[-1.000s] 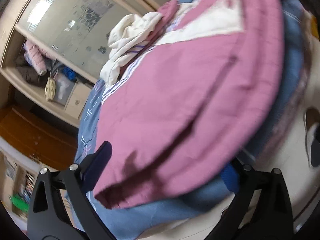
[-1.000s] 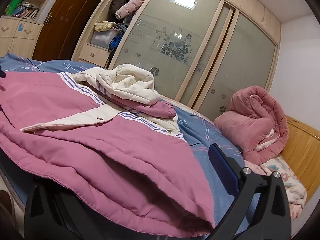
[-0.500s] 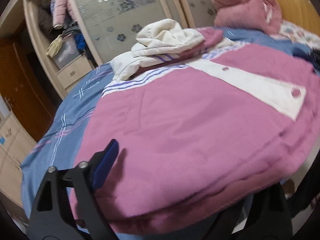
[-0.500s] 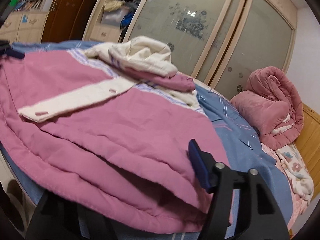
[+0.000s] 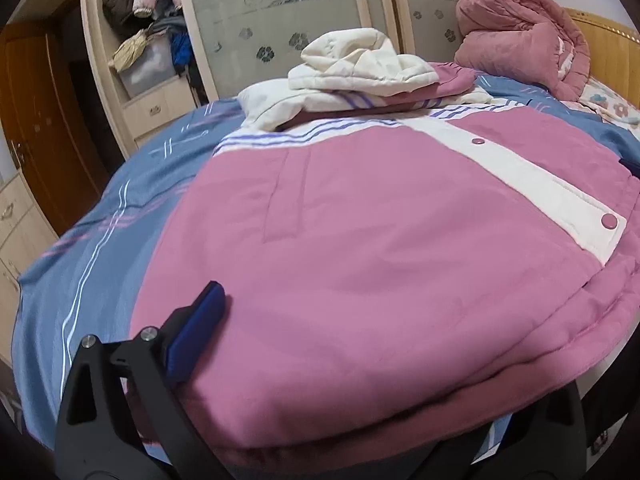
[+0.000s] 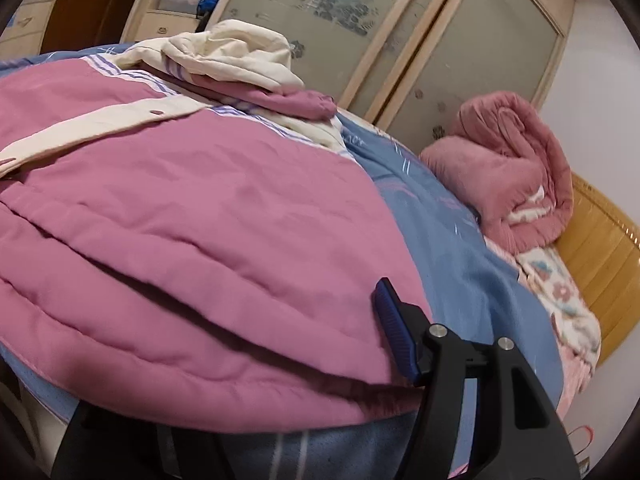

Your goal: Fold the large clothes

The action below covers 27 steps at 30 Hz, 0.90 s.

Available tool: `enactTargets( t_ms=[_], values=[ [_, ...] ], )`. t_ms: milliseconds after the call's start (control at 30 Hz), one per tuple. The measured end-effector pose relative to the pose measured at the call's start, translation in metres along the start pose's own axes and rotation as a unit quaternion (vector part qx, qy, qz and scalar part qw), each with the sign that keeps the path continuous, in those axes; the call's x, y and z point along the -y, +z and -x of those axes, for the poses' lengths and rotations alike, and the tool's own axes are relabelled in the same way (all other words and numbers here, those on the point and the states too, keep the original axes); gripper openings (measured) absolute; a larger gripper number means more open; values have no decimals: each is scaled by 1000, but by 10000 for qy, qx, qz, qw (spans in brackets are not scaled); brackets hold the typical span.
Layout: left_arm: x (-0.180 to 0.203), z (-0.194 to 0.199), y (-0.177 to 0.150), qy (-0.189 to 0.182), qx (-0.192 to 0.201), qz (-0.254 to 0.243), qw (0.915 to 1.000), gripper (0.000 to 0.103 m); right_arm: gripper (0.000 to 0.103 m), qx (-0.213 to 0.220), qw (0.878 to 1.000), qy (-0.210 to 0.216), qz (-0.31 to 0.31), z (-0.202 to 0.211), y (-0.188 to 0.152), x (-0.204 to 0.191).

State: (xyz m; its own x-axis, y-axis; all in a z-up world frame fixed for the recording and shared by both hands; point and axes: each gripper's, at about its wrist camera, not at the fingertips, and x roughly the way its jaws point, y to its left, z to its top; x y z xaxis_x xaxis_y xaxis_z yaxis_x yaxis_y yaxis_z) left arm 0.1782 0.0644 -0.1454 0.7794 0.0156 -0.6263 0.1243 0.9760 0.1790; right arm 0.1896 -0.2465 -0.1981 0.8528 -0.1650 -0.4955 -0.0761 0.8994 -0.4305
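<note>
A large pink padded jacket [image 5: 380,248] with a white snap placket [image 5: 532,184] lies spread on the bed, its cream hood [image 5: 360,60] bunched at the far end. My left gripper [image 5: 360,364] straddles the near hem at its left corner. Its jaws are opening, the blue pad [image 5: 196,332] stands just beside the fabric, and the other finger is hidden under the hem. My right gripper [image 6: 240,352] is shut on the hem of the same jacket [image 6: 192,208] at the right corner. One of its fingers [image 6: 394,336] presses the fabric's edge, the other is buried beneath.
The blue patterned sheet [image 5: 92,248] covers the bed. A rolled pink quilt [image 6: 508,176] lies by the wooden headboard [image 6: 600,232]. A sliding-door wardrobe [image 5: 288,12] with an open shelf section stands behind the bed. Floor shows below the near bed edge.
The left view has rolled upright and slid along the hem. The right gripper has dropped toward the hem, and its jaws have narrowed onto the jacket's right corner.
</note>
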Motion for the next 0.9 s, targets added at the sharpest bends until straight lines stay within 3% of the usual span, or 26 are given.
enactTargets(
  t_ms=[33, 200, 267, 367, 433, 533, 600, 733, 900],
  values=[
    [-2, 1, -1, -13, -18, 46, 10000, 99, 61, -27, 10000, 8, 0, -1, -1, 0],
    [-8, 2, -4, -95, -104, 218, 9997, 97, 29, -85, 9999, 108, -50, -3, -1, -2],
    [-10, 0, -4, -179, -177, 280, 9993, 91, 25, -115, 9997, 176, -159, -5, 1, 0],
    [-12, -1, -3, -220, -230, 362, 9988, 70, 18, -115, 9985, 332, -416, -4, 5, 3],
    [-12, -1, -2, -271, -233, 407, 9985, 46, 14, -60, 9970, 460, -612, -1, 9, 7],
    [-14, 1, 1, -369, -225, 548, 9976, 24, 11, 44, 9958, 524, -753, 5, 18, 10],
    [-15, 7, 7, -345, -153, 592, 9975, 17, 8, 170, 9945, 546, -874, 12, 27, 14],
    [-15, 26, 29, -265, 24, 526, 9983, 14, 8, 370, 9898, 604, -1239, 26, 55, 33],
    [-25, 50, 77, -114, 545, 431, 9975, 12, 7, 792, 9872, 531, -1275, 39, 103, 54]
  ],
)
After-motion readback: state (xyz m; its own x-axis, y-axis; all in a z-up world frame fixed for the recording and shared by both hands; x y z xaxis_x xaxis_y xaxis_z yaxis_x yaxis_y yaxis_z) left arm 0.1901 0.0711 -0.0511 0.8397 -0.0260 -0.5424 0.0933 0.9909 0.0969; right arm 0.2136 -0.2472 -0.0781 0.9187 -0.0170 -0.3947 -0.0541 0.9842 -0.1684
